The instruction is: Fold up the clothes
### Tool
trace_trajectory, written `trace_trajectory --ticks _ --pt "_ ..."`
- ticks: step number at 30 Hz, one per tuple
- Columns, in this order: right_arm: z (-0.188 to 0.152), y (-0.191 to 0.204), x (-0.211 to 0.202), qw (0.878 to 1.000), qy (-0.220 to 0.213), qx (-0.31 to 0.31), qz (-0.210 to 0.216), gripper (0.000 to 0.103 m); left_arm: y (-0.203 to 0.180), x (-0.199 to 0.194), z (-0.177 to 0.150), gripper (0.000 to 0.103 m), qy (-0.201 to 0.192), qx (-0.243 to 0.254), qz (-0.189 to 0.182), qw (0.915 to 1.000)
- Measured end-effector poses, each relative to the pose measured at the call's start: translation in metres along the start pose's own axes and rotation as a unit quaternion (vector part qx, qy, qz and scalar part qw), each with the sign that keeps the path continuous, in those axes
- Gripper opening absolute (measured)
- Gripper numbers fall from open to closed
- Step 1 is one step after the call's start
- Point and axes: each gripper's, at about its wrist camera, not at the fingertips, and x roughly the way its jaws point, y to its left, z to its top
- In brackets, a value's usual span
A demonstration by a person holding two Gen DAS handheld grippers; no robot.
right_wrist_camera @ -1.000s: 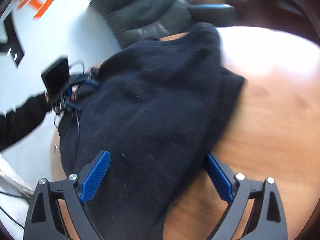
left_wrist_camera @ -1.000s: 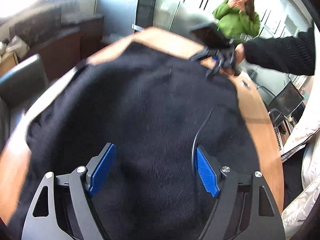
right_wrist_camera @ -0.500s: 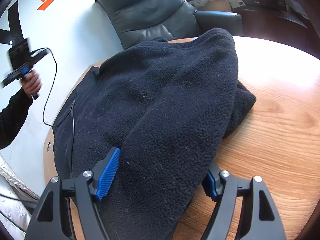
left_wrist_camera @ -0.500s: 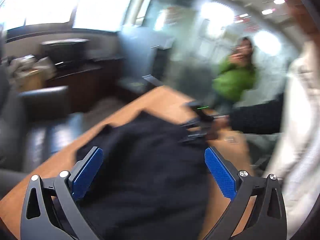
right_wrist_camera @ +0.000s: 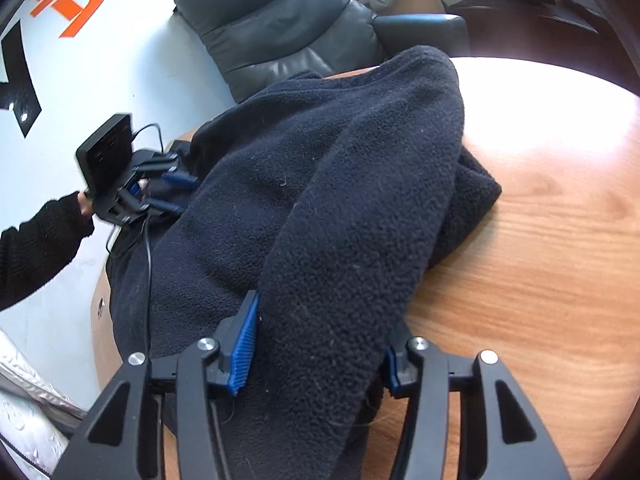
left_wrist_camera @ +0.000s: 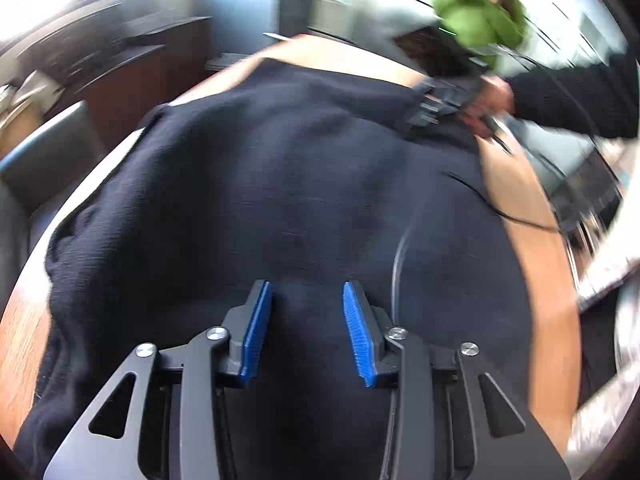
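A dark navy fleece (left_wrist_camera: 300, 180) lies spread over the round wooden table (left_wrist_camera: 516, 184). In the left wrist view my left gripper (left_wrist_camera: 306, 288) is low over its near part, jaws narrowed with fabric beneath them. The right wrist view shows the fleece (right_wrist_camera: 320, 160) with a thick fold lying over it. My right gripper (right_wrist_camera: 324, 320) is shut on that fold, whose cloth half hides the right pad. At the fleece's far edge the left gripper (right_wrist_camera: 188, 195) is held by a hand in a black sleeve. The right gripper (left_wrist_camera: 424, 108) appears blurred at the garment's far right.
A thin black cable (left_wrist_camera: 396, 248) trails across the fleece. Bare table (right_wrist_camera: 540, 280) lies right of the garment. A grey leather chair (right_wrist_camera: 288, 32) stands behind it, and white quilted fabric (right_wrist_camera: 24, 400) is at the lower left. A person in green (left_wrist_camera: 476, 16) stands beyond the table.
The left gripper swung up off the table, then came back down onto the fleece with its jaws much narrower. The right gripper's jaws closed in on the thick fold.
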Motion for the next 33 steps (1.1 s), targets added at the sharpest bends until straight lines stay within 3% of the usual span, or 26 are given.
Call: trace_trajectory --ticks 3,5,6,9,12,13,15,18,23,29,33 --pt "-0.001 -0.003 0.001 1.0 -0.006 0.0 -0.002 0.053 -0.039 -0.001 -0.003 0.033 0.024 0.038 -0.029 0.9986" --pt "0.0 0.003 0.005 1.0 -0.007 -0.003 -0.002 0.053 -0.051 -0.002 -0.007 0.034 0.024 0.037 -0.044 0.9981" --pt "-0.001 0.003 0.005 1.0 -0.007 -0.004 -0.002 0.053 -0.057 -0.003 -0.009 0.04 0.024 0.036 -0.05 0.9978" --pt "-0.001 0.002 0.003 1.0 -0.004 -0.004 -0.004 0.054 -0.061 -0.01 -0.012 0.052 0.008 0.045 -0.01 0.9989" --pt "0.0 0.002 0.007 1.0 0.001 -0.005 0.001 0.059 -0.051 -0.026 -0.015 0.084 -0.013 0.065 0.065 0.9957" --pt "0.0 0.002 0.007 1.0 0.003 -0.006 0.003 0.062 -0.045 -0.03 -0.016 0.085 -0.021 0.07 0.091 0.9931" --pt "0.002 0.002 0.008 1.0 0.006 -0.007 0.005 0.064 -0.023 -0.024 -0.012 0.086 -0.016 0.067 0.106 0.992" --pt "0.004 0.002 0.01 1.0 0.007 0.0 0.005 0.063 0.0 -0.004 -0.013 0.09 -0.005 0.047 0.074 0.9961" --pt "0.002 0.014 0.01 1.0 -0.007 0.006 -0.025 0.039 0.01 0.018 -0.016 0.094 0.01 0.03 0.053 0.9981" --pt "0.009 0.055 -0.023 0.997 -0.053 -0.017 -0.059 0.033 -0.009 0.032 0.001 0.095 0.016 0.024 0.052 0.9983" --pt "0.03 0.095 -0.057 0.99 -0.023 -0.073 -0.116 0.033 -0.027 0.045 0.024 0.095 0.014 0.039 0.052 0.9978"
